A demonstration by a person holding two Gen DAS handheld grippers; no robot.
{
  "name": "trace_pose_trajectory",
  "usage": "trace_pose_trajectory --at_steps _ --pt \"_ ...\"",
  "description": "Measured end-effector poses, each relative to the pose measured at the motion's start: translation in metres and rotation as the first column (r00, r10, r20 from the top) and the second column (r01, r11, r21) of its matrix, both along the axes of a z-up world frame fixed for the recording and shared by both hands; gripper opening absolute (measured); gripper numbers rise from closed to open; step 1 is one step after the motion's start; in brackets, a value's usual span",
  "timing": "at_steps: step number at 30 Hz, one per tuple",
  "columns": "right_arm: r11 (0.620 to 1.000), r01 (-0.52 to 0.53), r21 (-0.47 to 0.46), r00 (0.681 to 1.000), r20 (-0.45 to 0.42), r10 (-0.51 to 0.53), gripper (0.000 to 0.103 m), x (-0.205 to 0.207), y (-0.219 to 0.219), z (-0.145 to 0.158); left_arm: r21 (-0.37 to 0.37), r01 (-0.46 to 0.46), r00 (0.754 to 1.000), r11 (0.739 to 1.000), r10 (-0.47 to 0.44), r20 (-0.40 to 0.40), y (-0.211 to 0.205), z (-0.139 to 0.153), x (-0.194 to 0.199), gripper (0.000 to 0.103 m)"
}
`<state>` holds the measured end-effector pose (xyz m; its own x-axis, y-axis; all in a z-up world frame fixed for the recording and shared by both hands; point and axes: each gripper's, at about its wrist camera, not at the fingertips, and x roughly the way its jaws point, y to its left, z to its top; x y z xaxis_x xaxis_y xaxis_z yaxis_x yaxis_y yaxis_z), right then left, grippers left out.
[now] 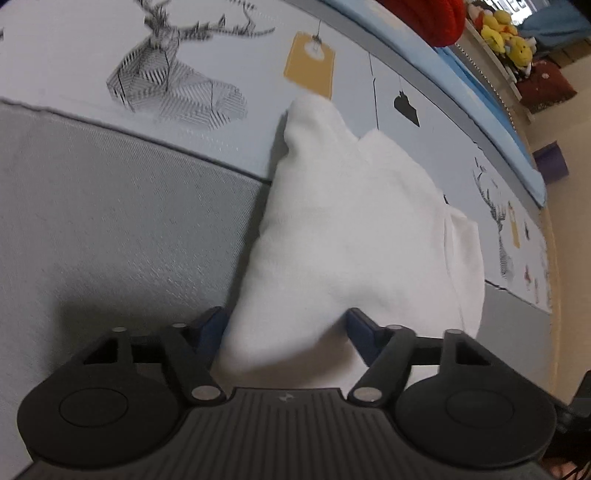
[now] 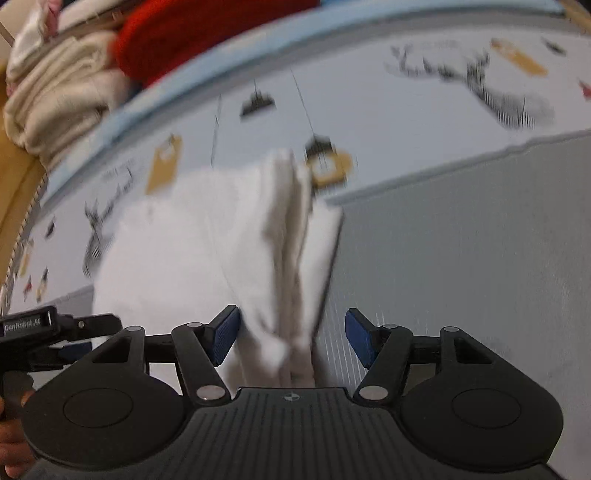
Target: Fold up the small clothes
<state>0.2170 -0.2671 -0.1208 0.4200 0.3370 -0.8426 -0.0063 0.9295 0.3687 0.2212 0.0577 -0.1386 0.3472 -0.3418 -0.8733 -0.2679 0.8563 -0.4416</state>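
Observation:
A small white garment (image 1: pixel 351 229) lies partly folded on the table, where the grey mat meets the deer-print cloth. My left gripper (image 1: pixel 286 328) is open, its blue pads wide apart, and the near end of the garment drapes between them. In the right wrist view the same white garment (image 2: pixel 229 251) shows stacked folded layers. My right gripper (image 2: pixel 291 332) is open, and a bunched edge of the garment sits loose between its blue pads. The left gripper (image 2: pixel 44 332) shows at the left edge of that view.
A grey mat (image 1: pixel 110 221) covers the near table. A pale cloth with deer and tag prints (image 1: pixel 177 74) lies beyond it. A red garment (image 2: pixel 192 33) and a cream pile (image 2: pixel 62 96) sit at the back. Yellow plush toys (image 1: pixel 506 33) are on a far shelf.

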Motion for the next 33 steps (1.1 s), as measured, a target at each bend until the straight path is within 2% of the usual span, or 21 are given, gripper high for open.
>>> trace_pose_trajectory --at_steps 2,3,4,7,9,11,15,16,18,21,25,27,29,33 --pt "1.0 -0.015 0.02 1.0 0.006 0.015 0.052 -0.001 0.0 -0.001 -0.017 0.011 1.0 1.0 -0.011 0.022 -0.002 0.0 0.0 0.059" --pt "0.999 -0.022 0.046 1.0 0.011 0.022 0.028 0.0 -0.001 0.0 -0.031 0.009 0.999 0.999 -0.008 0.036 -0.003 0.001 -0.001 0.058" --pt "0.997 -0.021 0.071 1.0 0.022 0.019 0.017 0.0 -0.002 0.002 -0.052 0.006 0.999 0.999 -0.003 0.046 -0.003 0.002 -0.001 0.057" --pt "0.999 0.007 0.052 0.996 0.091 -0.012 0.015 -0.001 -0.004 0.012 -0.108 -0.002 0.999 0.994 0.006 0.038 -0.003 0.001 0.001 0.056" --pt "0.997 0.036 0.064 0.995 0.087 -0.042 0.016 0.002 -0.01 0.012 -0.091 0.006 1.0 0.996 -0.003 0.031 -0.004 0.001 0.001 0.058" --pt "0.997 0.041 0.069 0.997 0.061 -0.045 0.022 0.004 -0.013 0.009 -0.068 0.013 0.999 0.998 -0.011 0.031 -0.004 0.003 0.0 0.058" --pt "1.0 0.01 0.023 0.999 0.032 -0.011 0.041 0.001 -0.013 0.005 -0.075 0.016 0.998 0.997 -0.011 0.059 0.001 0.012 -0.004 0.058" --pt "1.0 0.008 0.021 1.0 0.027 -0.008 0.042 0.0 -0.014 0.005 -0.075 0.024 0.997 0.997 -0.019 0.075 0.001 0.016 -0.005 0.058" --pt "0.999 0.007 0.034 1.0 0.019 -0.008 0.042 -0.002 -0.019 0.005 -0.054 0.045 0.996 0.998 -0.04 0.077 0.0 0.016 -0.009 0.058" --pt "0.999 -0.007 0.031 1.0 0.012 0.007 0.042 -0.006 -0.022 0.006 0.015 0.09 0.996 0.996 -0.09 0.019 -0.007 0.006 -0.011 0.047" --pt "1.0 -0.016 -0.024 1.0 -0.02 0.015 0.043 -0.009 -0.024 0.0 0.014 0.092 0.995 0.996 -0.093 0.026 -0.005 0.01 -0.018 0.046" --pt "1.0 -0.004 -0.008 1.0 -0.026 0.004 0.043 -0.012 -0.029 0.001 0.019 0.096 0.995 0.995 -0.096 0.029 -0.002 0.011 -0.024 0.04" --pt "1.0 -0.006 -0.01 1.0 -0.025 0.006 0.042 -0.016 -0.031 0.001 0.037 0.108 0.994 0.993 -0.108 0.012 0.001 0.009 -0.027 0.027" --pt "1.0 -0.009 -0.013 0.999 -0.042 0.009 0.027 -0.022 -0.034 -0.002 0.087 0.149 0.988 0.985 -0.145 -0.047 0.0 0.002 -0.035 0.025"
